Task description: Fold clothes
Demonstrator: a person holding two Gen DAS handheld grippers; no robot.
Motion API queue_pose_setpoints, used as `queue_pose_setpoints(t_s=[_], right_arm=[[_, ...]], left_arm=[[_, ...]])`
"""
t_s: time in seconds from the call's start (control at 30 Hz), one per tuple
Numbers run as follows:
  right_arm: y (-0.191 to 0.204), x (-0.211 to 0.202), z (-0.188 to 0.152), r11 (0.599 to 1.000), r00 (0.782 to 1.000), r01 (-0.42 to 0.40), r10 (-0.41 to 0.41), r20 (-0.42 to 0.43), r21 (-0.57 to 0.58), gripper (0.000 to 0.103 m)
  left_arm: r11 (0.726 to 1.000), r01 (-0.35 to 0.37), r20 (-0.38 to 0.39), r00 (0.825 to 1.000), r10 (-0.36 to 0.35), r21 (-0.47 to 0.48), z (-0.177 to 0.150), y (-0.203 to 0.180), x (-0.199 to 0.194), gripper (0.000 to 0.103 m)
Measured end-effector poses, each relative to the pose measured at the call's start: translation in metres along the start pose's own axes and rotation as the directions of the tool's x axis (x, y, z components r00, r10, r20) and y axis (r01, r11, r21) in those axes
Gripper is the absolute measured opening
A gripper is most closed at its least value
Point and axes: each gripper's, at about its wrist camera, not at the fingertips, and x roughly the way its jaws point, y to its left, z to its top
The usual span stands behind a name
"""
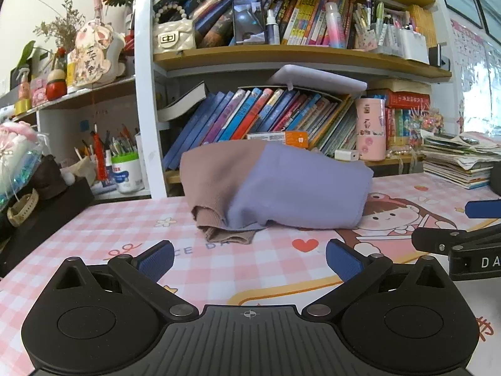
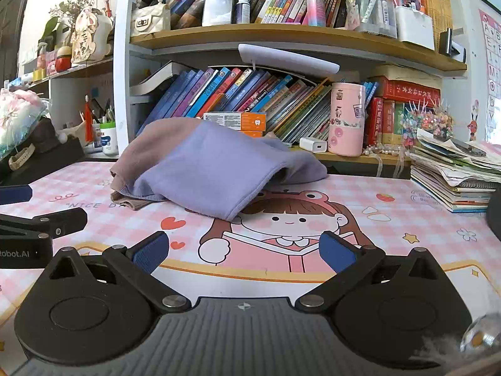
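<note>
A folded garment point(image 1: 275, 188), lavender with a brown part on its left, lies in a loose heap on the pink checked desk mat point(image 1: 125, 225). It also shows in the right wrist view point(image 2: 206, 166). My left gripper point(image 1: 249, 258) is open and empty, low over the mat, a short way in front of the garment. My right gripper point(image 2: 244, 250) is open and empty, over the cartoon girl print, in front and to the right of the garment. The right gripper shows at the right edge of the left wrist view point(image 1: 469, 238); the left gripper shows at the left edge of the right wrist view point(image 2: 28, 225).
A bookshelf point(image 1: 281, 53) full of leaning books stands right behind the garment. A pink canister point(image 1: 369, 128) and a white charger point(image 1: 346, 155) sit on its low shelf. A stack of booklets point(image 1: 460, 163) lies at the right. A black box point(image 1: 40, 219) with clutter borders the mat's left.
</note>
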Motion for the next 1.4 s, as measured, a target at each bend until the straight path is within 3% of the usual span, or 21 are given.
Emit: queue_pose_setpoints(t_s=[1.4], right_arm=[[-0.0008,-0.0004,0.0002,1.0,1.0,-0.002,0.002,0.001,0.006,0.103]], left_arm=[[0.999,0.0,-0.022,1.0,-0.001,-0.032,-0.0035,0.0076,0.0016,0.103]])
